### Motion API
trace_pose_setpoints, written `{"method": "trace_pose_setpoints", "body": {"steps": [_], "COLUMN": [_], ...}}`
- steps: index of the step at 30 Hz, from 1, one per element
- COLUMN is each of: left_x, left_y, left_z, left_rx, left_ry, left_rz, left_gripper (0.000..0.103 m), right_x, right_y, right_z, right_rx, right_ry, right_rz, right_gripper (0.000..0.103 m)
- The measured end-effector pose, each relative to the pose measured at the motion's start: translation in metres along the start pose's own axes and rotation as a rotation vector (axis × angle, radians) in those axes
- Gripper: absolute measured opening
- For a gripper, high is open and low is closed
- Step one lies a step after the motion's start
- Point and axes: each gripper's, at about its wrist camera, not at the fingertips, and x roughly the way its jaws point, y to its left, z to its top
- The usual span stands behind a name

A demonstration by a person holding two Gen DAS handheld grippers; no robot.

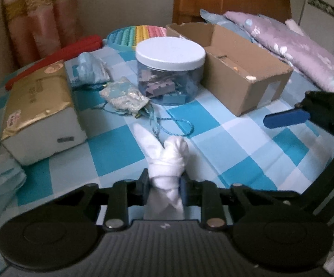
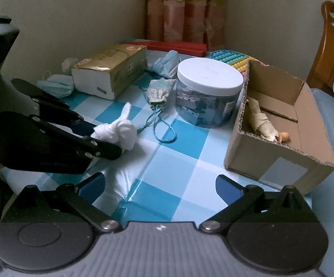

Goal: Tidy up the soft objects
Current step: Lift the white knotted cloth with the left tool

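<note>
My left gripper (image 1: 163,185) is shut on a knotted white cloth (image 1: 167,157), held just above the blue checked tablecloth (image 1: 213,124); it also shows in the right wrist view (image 2: 120,131) with the left gripper (image 2: 97,136) around its tail. My right gripper (image 2: 160,188) is open and empty, low over the cloth near the front; one blue finger shows in the left wrist view (image 1: 287,117). An open cardboard box (image 2: 280,152) at the right holds a rolled beige cloth (image 2: 261,122). A patterned drawstring pouch (image 2: 159,91) and a light blue cloth (image 2: 167,63) lie beyond.
A clear jar with a white lid (image 2: 209,92) stands mid-table. A gold tissue pack (image 2: 111,69) and face masks (image 2: 56,85) lie at the left. A rainbow pop toy (image 1: 139,34), red strips (image 2: 174,45), pillows (image 1: 293,48), a wooden chair (image 2: 333,46) and curtains lie behind.
</note>
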Motion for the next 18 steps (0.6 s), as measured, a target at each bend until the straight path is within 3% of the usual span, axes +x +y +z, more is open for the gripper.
{"method": "trace_pose_setpoints", "body": {"steps": [4, 11, 18], "left_x": [-0.006, -0.028, -0.042], "left_y": [0.009, 0.039, 0.065], "left_z": [-0.002, -0.014, -0.025], "left_rx": [-0.051, -0.149, -0.224], "left_ry": [-0.019, -0.048, -0.066], "left_rz": [0.011, 0.111, 0.16], "left_gripper": [0.024, 0.024, 0.024], "right_x": [0.004, 0.019, 0.043], "right_y": [0.003, 0.015, 0.034], "right_z": [0.005, 0.025, 0.054], "right_rx": [-0.019, -0.058, -0.121], "right_ry": [-0.002, -0.026, -0.053], "right_rz": [-0.02, -0.061, -0.075], "right_gripper": [0.103, 0.1, 0.083]}}
